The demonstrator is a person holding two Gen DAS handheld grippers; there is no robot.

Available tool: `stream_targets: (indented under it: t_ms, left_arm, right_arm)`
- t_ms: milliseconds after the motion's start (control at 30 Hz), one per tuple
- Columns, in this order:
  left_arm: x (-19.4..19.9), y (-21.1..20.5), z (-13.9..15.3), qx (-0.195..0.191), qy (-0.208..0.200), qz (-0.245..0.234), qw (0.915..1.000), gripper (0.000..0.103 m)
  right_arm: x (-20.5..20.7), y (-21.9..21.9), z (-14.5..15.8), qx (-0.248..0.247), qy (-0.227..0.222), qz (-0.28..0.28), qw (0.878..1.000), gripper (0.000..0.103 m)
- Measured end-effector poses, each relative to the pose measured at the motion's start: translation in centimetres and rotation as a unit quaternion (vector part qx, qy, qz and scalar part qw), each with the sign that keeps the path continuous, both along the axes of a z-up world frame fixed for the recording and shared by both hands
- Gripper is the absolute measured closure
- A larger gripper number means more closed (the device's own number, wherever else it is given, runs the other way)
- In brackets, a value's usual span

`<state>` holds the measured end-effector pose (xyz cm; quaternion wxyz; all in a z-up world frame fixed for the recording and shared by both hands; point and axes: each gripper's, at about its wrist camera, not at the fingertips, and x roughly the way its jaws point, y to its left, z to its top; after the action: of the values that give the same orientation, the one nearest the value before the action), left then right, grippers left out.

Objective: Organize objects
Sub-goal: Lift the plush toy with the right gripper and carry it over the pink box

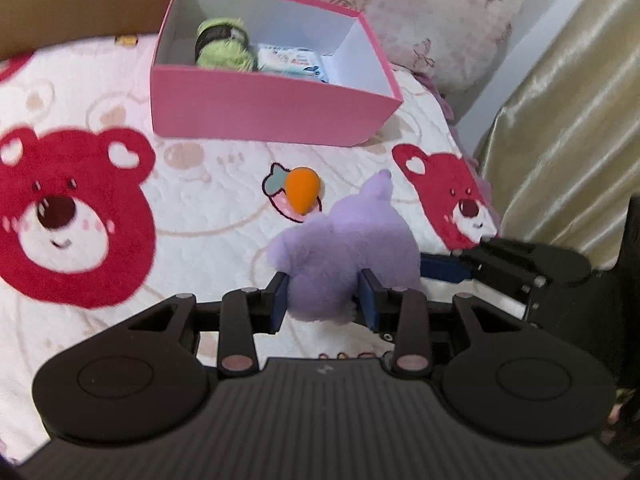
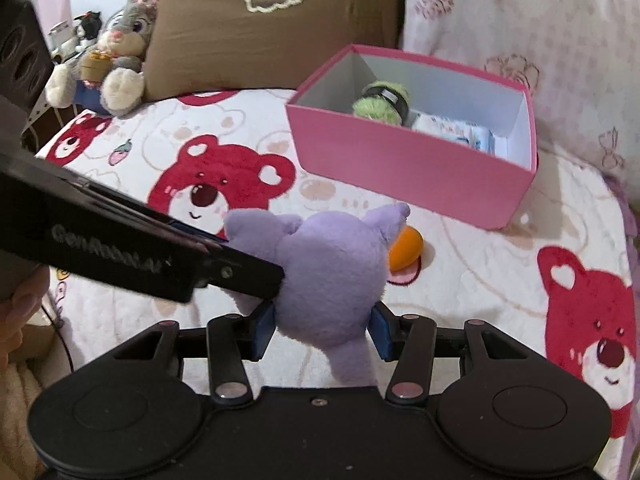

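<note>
You have both grippers clamped on the purple plush toy point(image 2: 332, 276), the left gripper point(image 1: 325, 298) and right gripper point(image 2: 322, 330) each pinching its body above the bed point(image 1: 192, 208). You seem mid-carry: next, swing it over the orange carrot toy point(image 1: 305, 189) and release inside the open pink box point(image 1: 272, 110).

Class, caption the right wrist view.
Both grippers hold a purple plush toy above the bedspread, near a pink box.

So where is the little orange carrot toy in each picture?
Left wrist view: orange carrot toy lies mid-frame on the blanket, left of the purple plush.
Right wrist view: carrot toy peeks out right of the plush, partly hidden.
Shared landmark: the pink box behind it.
</note>
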<state>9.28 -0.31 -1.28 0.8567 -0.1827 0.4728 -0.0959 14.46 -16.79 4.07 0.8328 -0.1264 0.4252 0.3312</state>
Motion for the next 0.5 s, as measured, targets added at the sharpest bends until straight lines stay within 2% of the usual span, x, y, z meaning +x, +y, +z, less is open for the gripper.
stream_targets:
  t_ms: [233, 500]
  left_arm:
    - [-0.2, -0.5, 2.7, 0.015, -0.018, -0.003, 0.9997, 0.068]
    - [1.8, 0.4, 5.8, 0.005, -0.047, -0.011, 0.9988, 0.067]
  right_arm:
    - [-0.1, -0.2, 2.4, 0.000, -0.017, 0.006, 1.000, 0.048]
    - [1.7, -0.2, 5.7, 0.002, -0.048, 0.013, 0.999, 0.049]
